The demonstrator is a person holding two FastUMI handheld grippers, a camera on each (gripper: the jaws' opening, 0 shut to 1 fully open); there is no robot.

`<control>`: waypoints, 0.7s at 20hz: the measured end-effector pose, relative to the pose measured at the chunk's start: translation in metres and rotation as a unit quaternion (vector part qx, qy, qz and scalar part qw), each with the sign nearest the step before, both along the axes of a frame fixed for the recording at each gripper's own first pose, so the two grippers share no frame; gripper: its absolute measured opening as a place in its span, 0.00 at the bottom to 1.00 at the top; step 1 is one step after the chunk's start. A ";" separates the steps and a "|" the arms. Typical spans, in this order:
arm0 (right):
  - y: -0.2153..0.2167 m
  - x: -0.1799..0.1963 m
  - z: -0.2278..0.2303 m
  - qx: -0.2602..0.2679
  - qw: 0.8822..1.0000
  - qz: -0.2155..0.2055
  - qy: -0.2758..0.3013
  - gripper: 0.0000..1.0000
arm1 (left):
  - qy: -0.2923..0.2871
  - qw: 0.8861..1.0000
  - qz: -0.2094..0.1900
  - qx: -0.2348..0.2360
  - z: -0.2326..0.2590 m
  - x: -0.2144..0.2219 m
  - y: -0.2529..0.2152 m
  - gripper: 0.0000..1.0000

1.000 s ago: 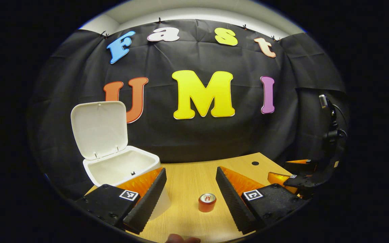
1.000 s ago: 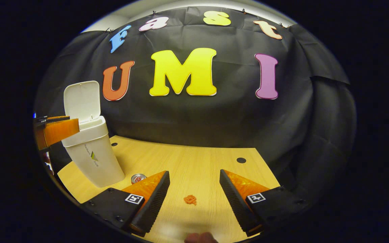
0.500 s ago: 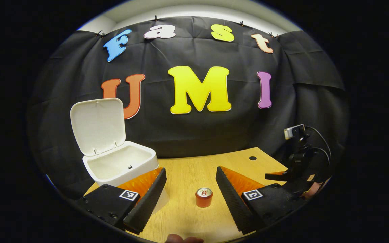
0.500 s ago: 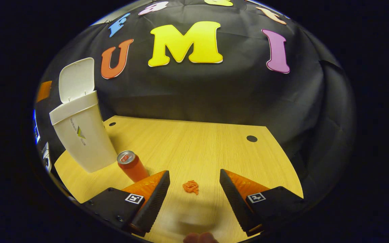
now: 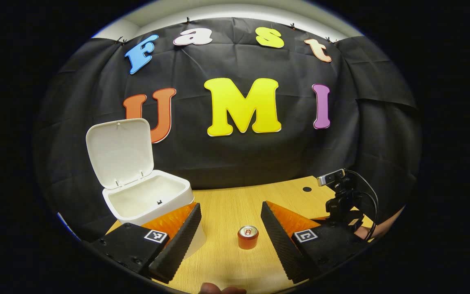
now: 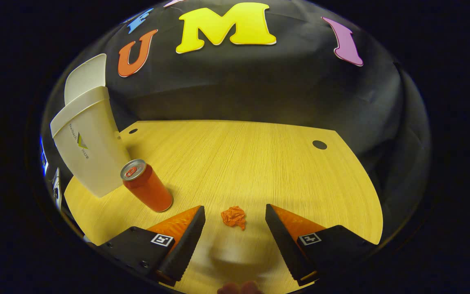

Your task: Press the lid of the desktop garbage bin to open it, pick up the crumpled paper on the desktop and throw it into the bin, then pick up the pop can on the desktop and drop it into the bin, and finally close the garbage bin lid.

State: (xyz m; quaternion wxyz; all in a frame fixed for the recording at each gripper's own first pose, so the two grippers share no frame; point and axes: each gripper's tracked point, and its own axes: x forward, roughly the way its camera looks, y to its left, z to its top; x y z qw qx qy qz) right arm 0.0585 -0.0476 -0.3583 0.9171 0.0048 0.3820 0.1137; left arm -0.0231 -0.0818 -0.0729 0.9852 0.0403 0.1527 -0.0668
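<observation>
Two items remain on the counter (image 6: 259, 163). At left, the garbage bin (image 5: 149, 200) stands with its lid (image 5: 120, 151) raised, so opening is judged complete. The pop can (image 6: 147, 185) stands upright just beside the bin; the left gripper (image 5: 229, 228) is spread wide and empty, can ahead of it. The crumpled paper (image 6: 233, 216) lies between the parted fingers of the right gripper (image 6: 235, 228), untouched: next, lower and close. Pale wood-grain counter; black cloth wall behind.
</observation>
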 end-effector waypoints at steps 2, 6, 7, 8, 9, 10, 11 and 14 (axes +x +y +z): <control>0.001 0.005 -0.013 -0.003 1.000 0.001 0.013 0.95 | 0.004 1.000 0.005 0.004 -0.003 -0.002 0.004 0.97; 0.003 0.011 -0.036 -0.007 0.999 0.012 0.037 0.95 | 0.022 0.999 0.027 0.005 -0.010 -0.005 0.019 0.97; 0.004 0.011 -0.040 -0.006 0.999 0.015 0.041 0.94 | 0.025 0.999 0.031 0.002 -0.010 -0.008 0.022 0.97; 0.005 0.012 -0.044 -0.008 0.999 0.020 0.045 0.95 | 0.027 0.999 0.035 0.000 -0.011 -0.010 0.024 0.97; 0.006 0.012 -0.048 -0.010 0.998 0.025 0.049 0.95 | 0.028 0.999 0.040 -0.001 -0.011 -0.011 0.027 0.97; 0.007 0.012 -0.051 -0.011 0.998 0.028 0.052 0.95 | 0.030 0.999 0.044 0.000 -0.012 -0.011 0.030 0.97; 0.008 0.013 -0.054 -0.011 0.998 0.031 0.055 0.95 | 0.031 0.998 0.047 0.001 -0.013 -0.011 0.032 0.97; 0.013 0.014 -0.064 -0.015 0.997 0.044 0.061 0.89 | 0.033 0.998 0.054 0.007 -0.014 -0.014 0.038 0.96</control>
